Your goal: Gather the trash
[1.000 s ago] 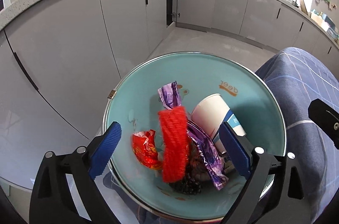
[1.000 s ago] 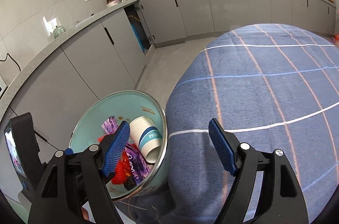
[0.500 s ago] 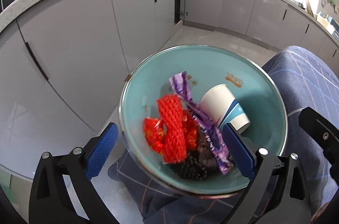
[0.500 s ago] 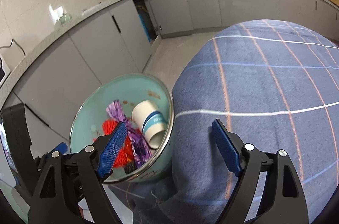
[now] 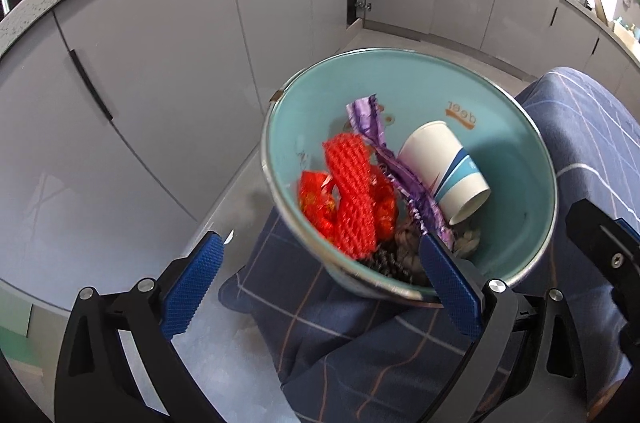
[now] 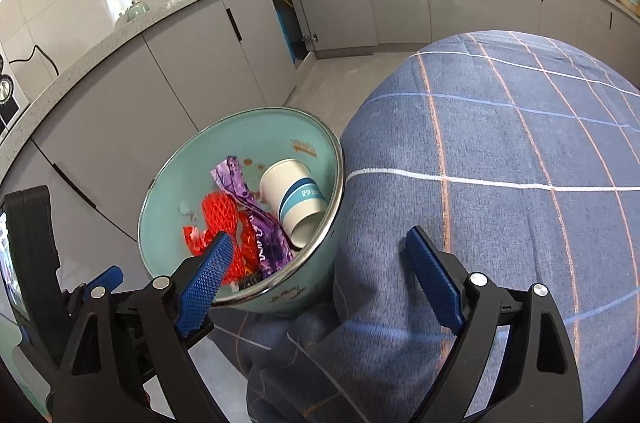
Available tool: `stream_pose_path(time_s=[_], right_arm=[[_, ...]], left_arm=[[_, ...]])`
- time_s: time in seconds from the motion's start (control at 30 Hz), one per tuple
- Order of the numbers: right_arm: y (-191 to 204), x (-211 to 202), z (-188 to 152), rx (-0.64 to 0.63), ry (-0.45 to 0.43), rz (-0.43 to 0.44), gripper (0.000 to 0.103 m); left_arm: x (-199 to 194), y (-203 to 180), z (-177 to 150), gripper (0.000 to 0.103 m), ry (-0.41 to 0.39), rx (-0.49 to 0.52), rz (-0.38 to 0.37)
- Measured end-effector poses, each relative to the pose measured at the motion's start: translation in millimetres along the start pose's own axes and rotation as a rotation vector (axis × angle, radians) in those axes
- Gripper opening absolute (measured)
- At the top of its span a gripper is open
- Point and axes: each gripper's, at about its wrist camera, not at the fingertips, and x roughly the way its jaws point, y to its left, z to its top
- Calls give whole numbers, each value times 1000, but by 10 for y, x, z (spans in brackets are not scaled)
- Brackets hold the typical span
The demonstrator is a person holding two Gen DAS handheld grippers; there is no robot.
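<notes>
Both claws, the left claw (image 5: 318, 287) and the right claw (image 6: 320, 283), gape wide and empty, the right just opened more, so they should move gently around the tilted bowl (image 6: 256, 127) of trash.

Teal bowl (image 5: 516, 159) with a silver rim and orange print inside. In it: bright red mesh netting (image 5: 354, 195), a shiny red wrapper (image 5: 314, 201), a purple wrapper (image 5: 370, 121), a white paper cup (image 5: 442, 167) with blue bands. Tablecloth (image 6: 500, 163) is navy plaid with white and orange lines. Pale grey cabinets (image 5: 160, 55), black handles.

Cup (image 5: 442, 167) and wrappers (image 5: 356, 195) fill tilted teal bowl (image 5: 516, 159)
</notes>
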Motion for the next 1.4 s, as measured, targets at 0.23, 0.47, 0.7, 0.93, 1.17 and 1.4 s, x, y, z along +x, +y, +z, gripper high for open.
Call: stream_pose_path(time_s=[0.23, 0.47, 0.7, 0.93, 1.17, 1.4], right_arm=[[-35, -223, -70, -18, -47, 6, 88], [-67, -528, -104, -39, -113, 6, 88], [-105, -1028, -122, -81, -234, 0, 88], [-56, -1610, -103, -115, -404, -31, 91], [56, -2052, -79, -140, -515, -29, 94], [67, -2372, -88, -125, -586, -54, 95]], left_arm=[[-215, 141, -87, 96, -38, -60, 31], [-569, 170, -149, 96, -126, -92, 43], [-1021, 93, -170, 97, -255, -61, 80], [-1558, 79, -149, 97, -416, -62, 85], [-2090, 74, -125, 97, -580, -41, 71], [-2413, 97, -120, 97, -659, -27, 26]])
